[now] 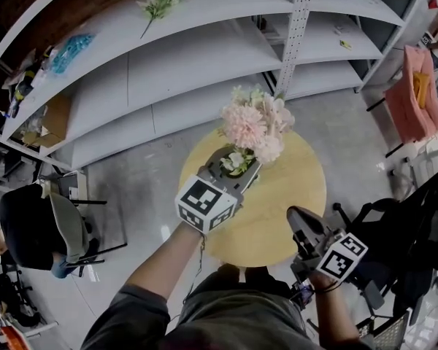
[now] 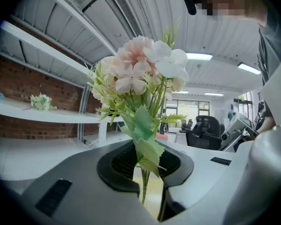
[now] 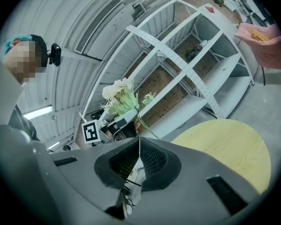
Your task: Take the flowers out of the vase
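A person's left gripper (image 1: 237,163) pinches a bunch of pink and white flowers (image 1: 254,121) by the green stems and holds it upright in the air above a round yellow tabletop (image 1: 292,173), in a workshop lined with white shelving (image 1: 204,57). The left gripper view shows the stems and a serrated leaf standing between the two jaws, which close in on them from both sides, with the blooms fanning out above and a brick wall behind. The black-and-white marker cube (image 1: 207,204) on that gripper faces the head camera, hiding part of the tabletop beneath it. The right gripper (image 1: 295,216) hangs beside the tabletop's near right edge, well apart from the flowers, with its jaws pressed together and nothing between them; its own view shows the ribbed pads meeting along one line. That view looks across to the flowers in the other gripper, with the yellow tabletop to the lower right. On a high shelf, far from the tabletop, a separate sprig (image 1: 158,1) of pale flowers lies on its side. A pink cloth (image 1: 416,93) hangs at the right edge of the head view.
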